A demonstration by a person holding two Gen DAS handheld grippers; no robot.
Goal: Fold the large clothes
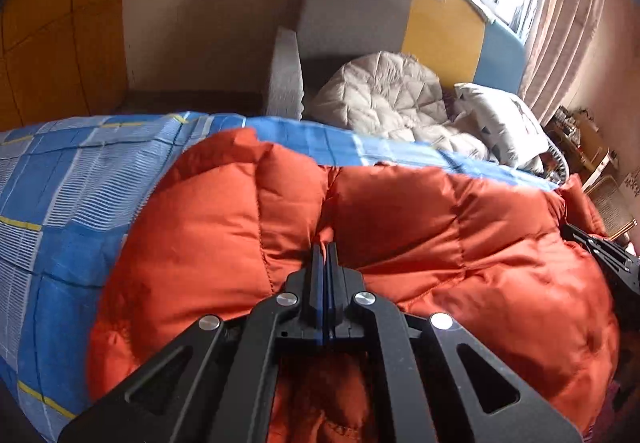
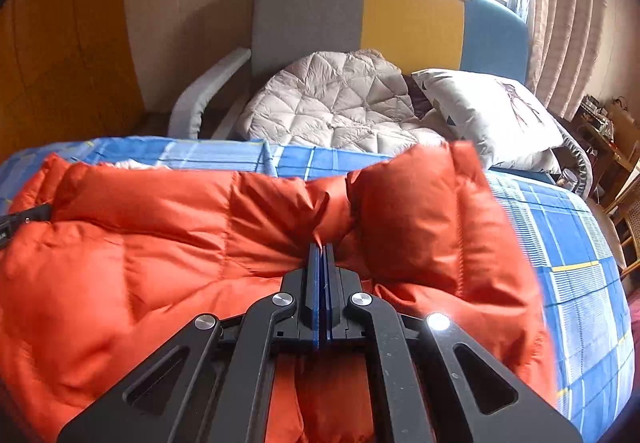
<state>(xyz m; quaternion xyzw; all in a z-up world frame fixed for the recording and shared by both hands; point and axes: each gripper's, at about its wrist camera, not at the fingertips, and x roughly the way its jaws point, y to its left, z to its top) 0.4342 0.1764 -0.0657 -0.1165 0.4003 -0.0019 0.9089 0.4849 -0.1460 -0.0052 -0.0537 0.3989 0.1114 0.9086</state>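
Observation:
An orange quilted down jacket (image 1: 420, 227) lies spread over a bed with a blue checked sheet (image 1: 52, 203). My left gripper (image 1: 325, 245) is shut, its blue-padded fingers pinching a fold of the jacket's fabric near its left part. In the right wrist view the same orange jacket (image 2: 160, 227) fills the lower frame, and my right gripper (image 2: 323, 246) is shut on a bunched fold of it near its right end. The right gripper's body (image 1: 612, 255) shows at the right edge of the left wrist view. The left gripper's body (image 2: 20, 221) shows at the left edge of the right wrist view.
Behind the bed stands a chair with a grey, yellow and blue back (image 2: 400, 15), holding a pale quilted garment (image 2: 336, 99) and a white pillow (image 2: 492, 111). Curtains (image 2: 568, 3) and a bright window are at the right, wooden furniture (image 2: 608, 131) beyond the blue sheet (image 2: 572, 263).

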